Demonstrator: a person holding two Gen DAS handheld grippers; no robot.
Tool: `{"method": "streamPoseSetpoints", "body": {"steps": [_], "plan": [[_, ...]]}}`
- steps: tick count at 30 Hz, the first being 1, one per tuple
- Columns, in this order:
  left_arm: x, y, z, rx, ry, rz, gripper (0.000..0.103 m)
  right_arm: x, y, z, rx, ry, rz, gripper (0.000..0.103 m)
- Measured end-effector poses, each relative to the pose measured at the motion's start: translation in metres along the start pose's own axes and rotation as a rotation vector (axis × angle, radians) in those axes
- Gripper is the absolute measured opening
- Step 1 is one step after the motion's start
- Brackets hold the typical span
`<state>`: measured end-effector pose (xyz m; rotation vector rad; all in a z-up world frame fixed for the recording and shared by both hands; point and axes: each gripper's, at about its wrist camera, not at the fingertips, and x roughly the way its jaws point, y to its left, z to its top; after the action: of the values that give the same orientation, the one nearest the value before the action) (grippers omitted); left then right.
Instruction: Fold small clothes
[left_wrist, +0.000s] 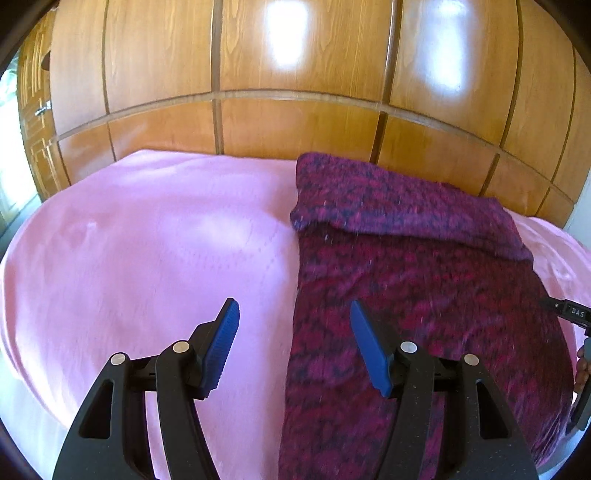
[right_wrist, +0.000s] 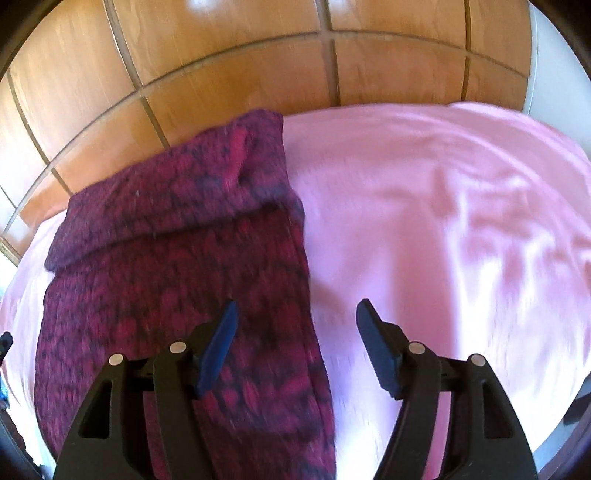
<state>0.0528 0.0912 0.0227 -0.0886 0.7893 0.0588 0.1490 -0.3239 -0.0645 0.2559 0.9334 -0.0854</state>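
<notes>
A: Blurry overall, especially the right wrist view. Maroon knit garment (left_wrist: 406, 295) cut off at the bottom edge, top end folded over into a thick flap.

B: Lying flat on the pink sheet (left_wrist: 147, 240), right half of the left view. Left claw (left_wrist: 294, 310) gaping, holding nothing. Right claw (right_wrist: 296, 308) also apart, empty, above the knit's edge.

Both wrist views look down, close; share knit garment (left_wrist: 406, 295).
</notes>
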Motion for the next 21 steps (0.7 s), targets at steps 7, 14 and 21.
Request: {"method": "streamPoseSetpoints", "body": {"steps": [7, 14, 21], "plan": [[0.000, 0.010, -0.026, -0.007, 0.055, 0.006, 0.062, -0.016, -0.010, -0.032, 0.023, 0.026, 0.056, 0.068], [-0.002, 0.019, -0.047, -0.022, 0.107, -0.033, 0.062, -0.035, -0.010, -0.058, -0.012, 0.053, 0.085, 0.069], [-0.016, 0.032, -0.075, 0.003, 0.215, -0.209, 0.062, -0.064, -0.013, -0.092, -0.048, 0.124, 0.158, 0.060]]}}
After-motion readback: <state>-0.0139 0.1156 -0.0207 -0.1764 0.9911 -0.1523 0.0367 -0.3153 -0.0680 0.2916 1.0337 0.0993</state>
